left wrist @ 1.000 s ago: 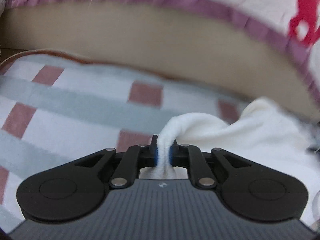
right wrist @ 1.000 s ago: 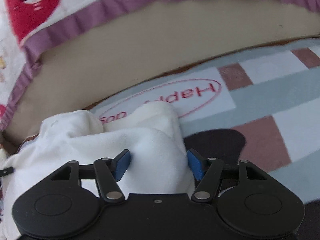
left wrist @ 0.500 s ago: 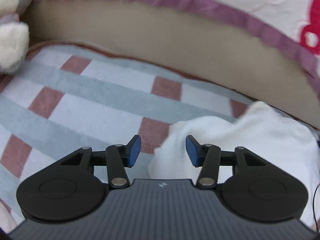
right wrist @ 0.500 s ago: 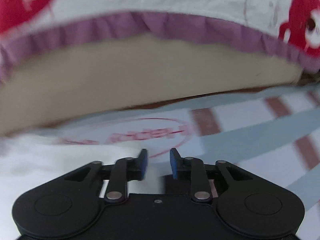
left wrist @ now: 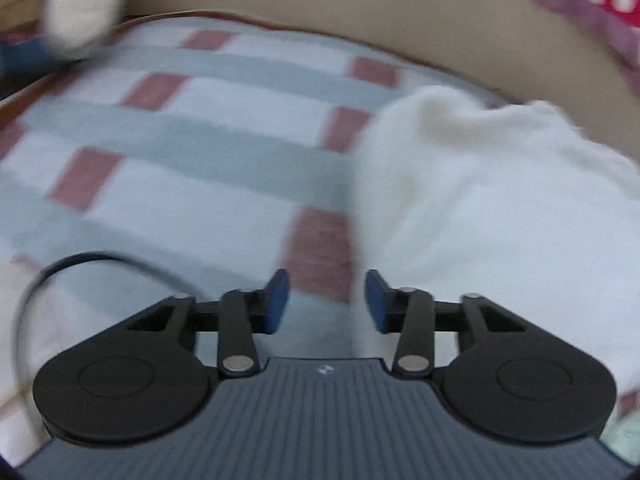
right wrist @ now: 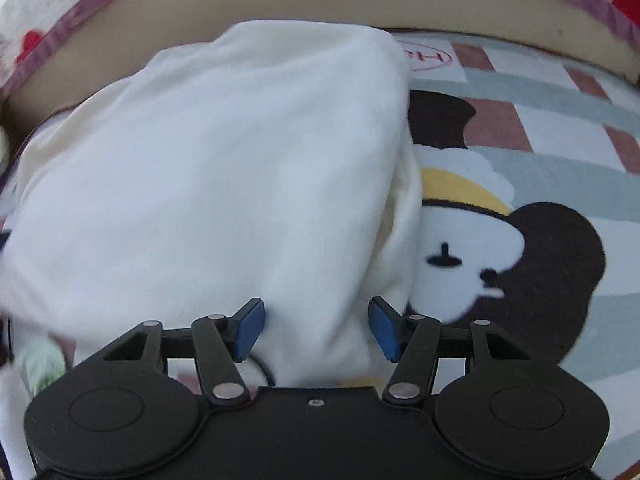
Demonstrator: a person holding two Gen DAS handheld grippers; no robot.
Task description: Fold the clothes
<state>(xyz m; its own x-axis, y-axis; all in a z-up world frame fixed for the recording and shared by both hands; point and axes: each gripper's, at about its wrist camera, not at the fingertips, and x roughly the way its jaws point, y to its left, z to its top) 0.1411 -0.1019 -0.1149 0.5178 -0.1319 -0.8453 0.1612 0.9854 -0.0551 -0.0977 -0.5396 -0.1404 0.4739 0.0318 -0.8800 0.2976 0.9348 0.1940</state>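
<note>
Left tool tilts down, narrowing, nothing gripped; right tool widening astride white garment.

The garment lies on my blanket, its far end near the blanket's far edge. In my left view it sits to the right, with a plush toy past the far left corner.

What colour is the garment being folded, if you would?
White garment, plain, with no print visible; it shows best in the right wrist view.
</note>
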